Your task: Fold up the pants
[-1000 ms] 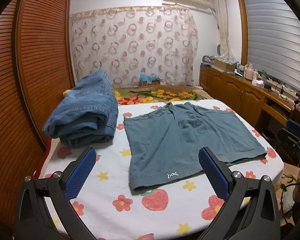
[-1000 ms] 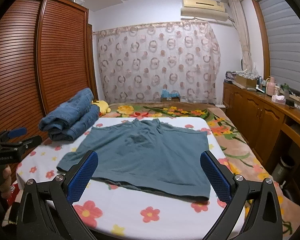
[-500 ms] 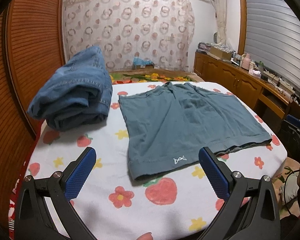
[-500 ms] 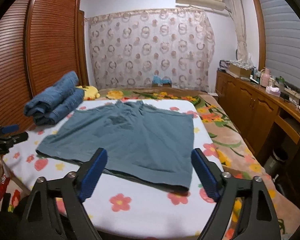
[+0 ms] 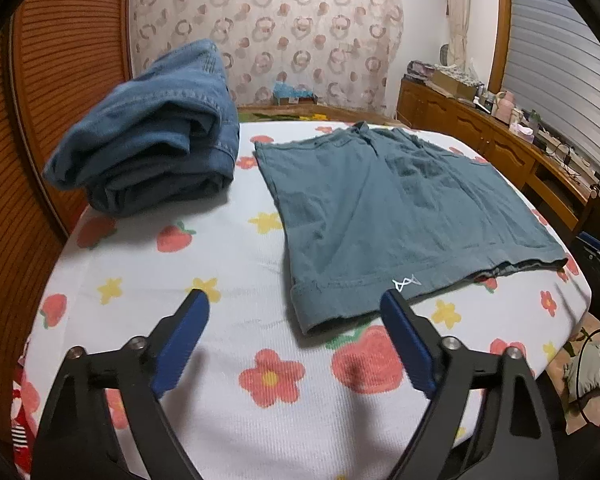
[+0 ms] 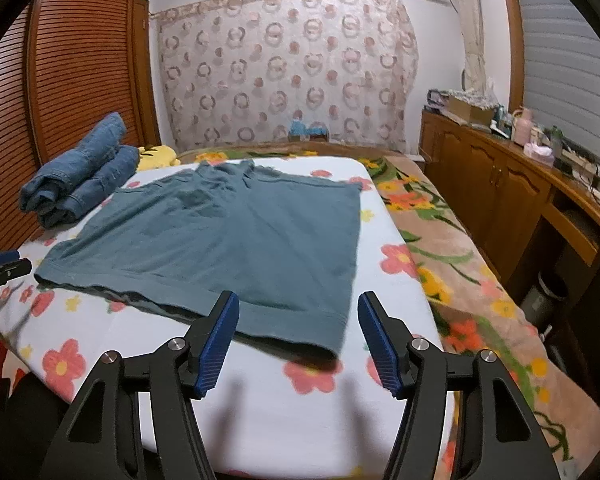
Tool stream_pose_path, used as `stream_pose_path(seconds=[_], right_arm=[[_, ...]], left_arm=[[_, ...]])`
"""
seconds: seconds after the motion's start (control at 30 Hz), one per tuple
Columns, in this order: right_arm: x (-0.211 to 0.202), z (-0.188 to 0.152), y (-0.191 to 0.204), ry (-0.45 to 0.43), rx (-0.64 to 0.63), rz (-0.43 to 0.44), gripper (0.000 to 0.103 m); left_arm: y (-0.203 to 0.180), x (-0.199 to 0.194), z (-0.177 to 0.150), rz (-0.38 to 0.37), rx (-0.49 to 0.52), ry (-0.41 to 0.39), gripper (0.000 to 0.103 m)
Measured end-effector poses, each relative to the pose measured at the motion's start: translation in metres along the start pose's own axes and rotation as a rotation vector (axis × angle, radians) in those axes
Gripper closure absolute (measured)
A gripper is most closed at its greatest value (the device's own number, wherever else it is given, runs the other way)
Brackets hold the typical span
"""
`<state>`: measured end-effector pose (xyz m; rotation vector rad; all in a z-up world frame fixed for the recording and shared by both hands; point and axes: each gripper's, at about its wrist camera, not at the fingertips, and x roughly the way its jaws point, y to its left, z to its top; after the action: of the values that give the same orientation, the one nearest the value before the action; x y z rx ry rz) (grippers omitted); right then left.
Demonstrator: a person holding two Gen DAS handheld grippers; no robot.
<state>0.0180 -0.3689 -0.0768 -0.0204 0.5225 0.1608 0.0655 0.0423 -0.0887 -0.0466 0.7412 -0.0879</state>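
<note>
Teal-grey shorts [image 5: 400,208] [image 6: 228,236] lie spread flat on a white flowered bed sheet [image 5: 228,360] [image 6: 300,412]. My left gripper [image 5: 294,304] hovers over the sheet just short of the near left hem corner with its small white logo [image 5: 406,283]; its jaws are closing and nothing is between them. My right gripper [image 6: 298,304] hangs above the near right hem corner [image 6: 324,344]; its jaws are closing too, the hem lying below them untouched. The left gripper also shows at the left edge [image 6: 0,266] of the right wrist view.
Folded blue jeans [image 5: 152,140] [image 6: 80,172] are stacked at the bed's left, beside a slatted wooden wardrobe [image 5: 60,80]. A flowered blanket [image 6: 460,264] covers the bed's right side. A cluttered wooden cabinet [image 6: 500,184] runs along the right wall. A yellow plush toy [image 6: 156,156] lies behind the jeans.
Both grippers have narrowed their jaws. The left one has dropped lower and closer to the shorts' left hem corner. The right one has tilted down toward the right hem corner.
</note>
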Motion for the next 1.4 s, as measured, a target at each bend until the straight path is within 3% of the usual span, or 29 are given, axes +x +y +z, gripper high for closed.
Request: stream_pose_path(seconds=[0.3, 0.53, 0.7, 0.8, 0.9, 1.13, 1.4], right_arm=[[0.008, 0.013, -0.006, 0.048, 0.048, 0.01, 0.04], [0.015, 0.016, -0.011, 0.079, 0.074, 0.04, 0.053], [0.019, 0.018, -0.017, 0.088, 0.074, 0.025, 0.059], [0.02, 0.019, -0.018, 0.087, 0.072, 0.029, 0.073], [0.023, 0.021, -0.019, 0.092, 0.066, 0.055, 0.087], [0.021, 0.022, -0.022, 0.084, 0.077, 0.081, 0.095], [0.009, 0.024, -0.021, 0.062, 0.083, 0.098, 0.097]], left_arm=[[0.001, 0.014, -0.003, -0.043, -0.011, 0.05, 0.039], [0.001, 0.022, -0.004, -0.059, -0.011, 0.073, 0.044], [-0.001, 0.022, -0.003, -0.071, 0.005, 0.07, 0.061], [-0.002, 0.021, -0.004, -0.09, 0.005, 0.067, 0.072], [-0.004, 0.02, -0.004, -0.092, 0.016, 0.066, 0.074], [-0.003, 0.014, -0.005, -0.114, 0.007, 0.057, 0.085], [-0.007, 0.002, -0.004, -0.148, 0.01, 0.046, 0.092]])
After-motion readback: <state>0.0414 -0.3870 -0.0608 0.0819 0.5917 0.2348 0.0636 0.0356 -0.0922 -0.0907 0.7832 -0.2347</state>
